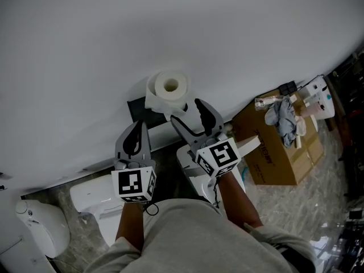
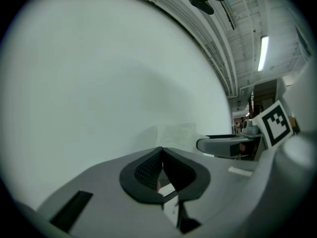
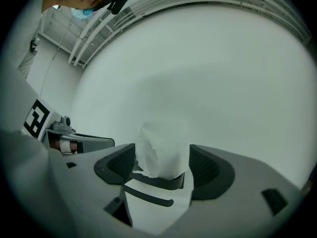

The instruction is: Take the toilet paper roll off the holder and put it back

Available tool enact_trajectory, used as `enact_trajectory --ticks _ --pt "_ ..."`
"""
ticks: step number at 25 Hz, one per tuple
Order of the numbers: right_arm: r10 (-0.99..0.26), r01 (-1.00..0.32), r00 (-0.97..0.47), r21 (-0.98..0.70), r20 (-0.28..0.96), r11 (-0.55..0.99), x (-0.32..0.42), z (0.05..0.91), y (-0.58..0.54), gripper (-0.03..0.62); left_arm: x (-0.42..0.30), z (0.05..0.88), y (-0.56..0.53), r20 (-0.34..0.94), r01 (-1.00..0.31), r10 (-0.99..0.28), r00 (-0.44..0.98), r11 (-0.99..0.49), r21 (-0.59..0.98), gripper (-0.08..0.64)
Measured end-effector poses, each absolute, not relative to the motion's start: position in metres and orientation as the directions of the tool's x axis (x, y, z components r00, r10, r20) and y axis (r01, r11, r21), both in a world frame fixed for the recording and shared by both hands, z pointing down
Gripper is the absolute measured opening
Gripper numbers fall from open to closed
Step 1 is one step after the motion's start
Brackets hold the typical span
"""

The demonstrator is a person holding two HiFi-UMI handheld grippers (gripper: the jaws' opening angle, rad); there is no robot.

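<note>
Right hand-held gripper (image 1: pixel 185 111) w/ jaws wide apart, framing toilet paper roll (image 1: pixel 169 88), not yet gripping. Roll on wall holder (image 1: pixel 138 109). Prob. lined up for pull-off. Left hand-held gripper (image 1: pixel 137 126) closed, empty, idle alongside.

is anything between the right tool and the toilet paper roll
Nothing visible. The right tool is open, and in its own view the toilet paper roll on the holder shows in the gap between its jaws. The left tool is shut, off to the side.
</note>
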State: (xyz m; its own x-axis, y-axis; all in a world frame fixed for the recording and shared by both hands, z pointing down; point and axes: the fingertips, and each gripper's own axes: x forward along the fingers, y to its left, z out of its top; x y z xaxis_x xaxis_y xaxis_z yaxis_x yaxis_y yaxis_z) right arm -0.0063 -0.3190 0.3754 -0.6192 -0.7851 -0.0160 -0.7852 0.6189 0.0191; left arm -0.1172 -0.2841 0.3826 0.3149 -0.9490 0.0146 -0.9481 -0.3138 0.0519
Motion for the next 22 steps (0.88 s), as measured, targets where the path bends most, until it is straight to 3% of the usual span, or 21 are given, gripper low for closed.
enact_trajectory --ticks 12,13,15,16,18,22 --pt "-0.792 -0.793 -0.61 0.024 -0.028 0.609 0.021 0.375 -0.269 0.321 -0.074 0.38 -0.254 0.013 -0.923 -0.923 0.385 -0.384 0.036 0.011" --pt "-0.804 -0.805 -0.594 0.028 -0.03 0.593 0.027 0.374 -0.265 0.292 -0.069 0.38 -0.252 0.012 -0.918 -0.919 0.395 -0.394 0.035 0.011" --pt "-0.832 -0.833 -0.553 0.033 -0.046 0.552 0.041 0.372 -0.257 0.133 -0.06 0.379 -0.247 0.01 -0.91 -0.911 0.413 -0.413 0.035 0.011" --pt "-0.842 -0.843 -0.537 0.032 -0.055 0.536 0.048 0.37 -0.252 0.09 -0.055 0.379 -0.244 0.009 -0.906 -0.906 0.422 -0.422 0.035 0.011" --pt "-0.853 -0.856 -0.517 0.029 -0.066 0.517 0.059 0.368 -0.243 0.038 -0.045 0.379 -0.239 0.009 -0.897 -0.898 0.441 -0.44 0.037 0.011" --pt "-0.872 -0.876 -0.482 0.014 -0.086 0.483 0.076 0.367 -0.219 0.006 -0.017 0.381 -0.226 0.022 -0.871 -0.87 0.492 -0.491 0.033 0.011"
